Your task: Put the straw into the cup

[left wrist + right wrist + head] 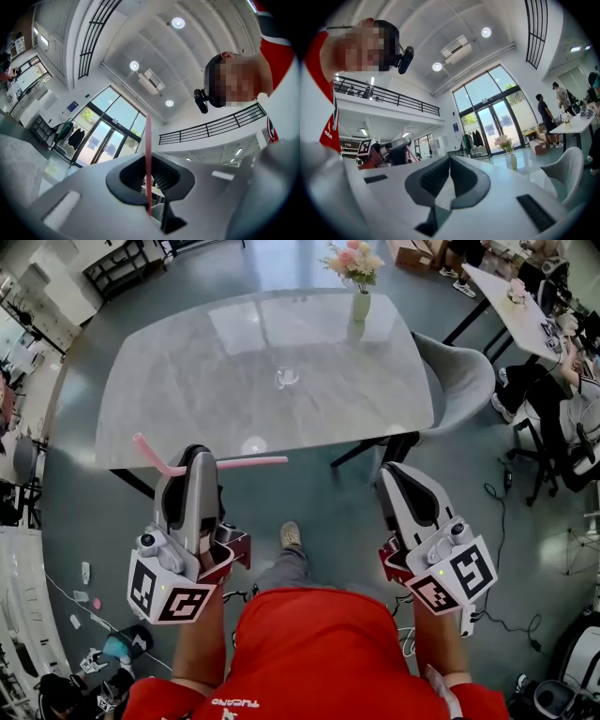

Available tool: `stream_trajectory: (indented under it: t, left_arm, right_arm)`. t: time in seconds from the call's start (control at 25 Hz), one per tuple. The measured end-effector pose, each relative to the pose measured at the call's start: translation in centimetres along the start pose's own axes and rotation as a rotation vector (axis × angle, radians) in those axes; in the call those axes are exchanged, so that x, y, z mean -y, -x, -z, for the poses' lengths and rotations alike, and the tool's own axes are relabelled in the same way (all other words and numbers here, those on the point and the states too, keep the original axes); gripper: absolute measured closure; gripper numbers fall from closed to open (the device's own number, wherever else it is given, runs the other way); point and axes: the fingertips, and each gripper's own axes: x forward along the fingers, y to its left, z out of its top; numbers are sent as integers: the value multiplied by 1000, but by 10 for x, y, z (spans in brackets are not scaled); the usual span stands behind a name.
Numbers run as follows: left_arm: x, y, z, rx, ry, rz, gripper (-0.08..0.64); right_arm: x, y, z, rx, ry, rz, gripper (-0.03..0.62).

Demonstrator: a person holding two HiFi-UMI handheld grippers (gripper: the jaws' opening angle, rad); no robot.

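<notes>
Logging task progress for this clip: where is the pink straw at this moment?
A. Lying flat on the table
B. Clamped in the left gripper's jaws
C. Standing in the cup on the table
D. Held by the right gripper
B: the left gripper view shows the straw pinched in the left gripper, its jaws shut on it. The cup stands apart on the table, and the right gripper is shut on nothing.

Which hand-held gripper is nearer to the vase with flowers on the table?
Right. The right hand-held gripper is near the front edge of the table, almost in line with the vase; the left hand-held gripper, holding the straw, is farther left.
</notes>
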Motion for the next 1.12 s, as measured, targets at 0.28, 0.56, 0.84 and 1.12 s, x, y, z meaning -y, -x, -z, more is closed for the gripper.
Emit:
stream_trajectory:
  t: [0.28, 0.56, 0.84, 1.12]
  left_arm:
    - [-61, -30, -7, -6, 12, 22, 531]
    - [-111, -57, -9, -17, 43, 59, 531]
    - [-143, -84, 3, -34, 79, 98, 531]
    - [-157, -97, 15, -42, 97, 98, 531]
  right_arm:
    - [8, -67, -2, -18, 22, 31, 591]
    - [16, -127, -6, -14, 44, 68, 591]
    - [31, -164, -4, -25, 60, 114, 591]
    - [38, -179, -2, -46, 93, 131, 591]
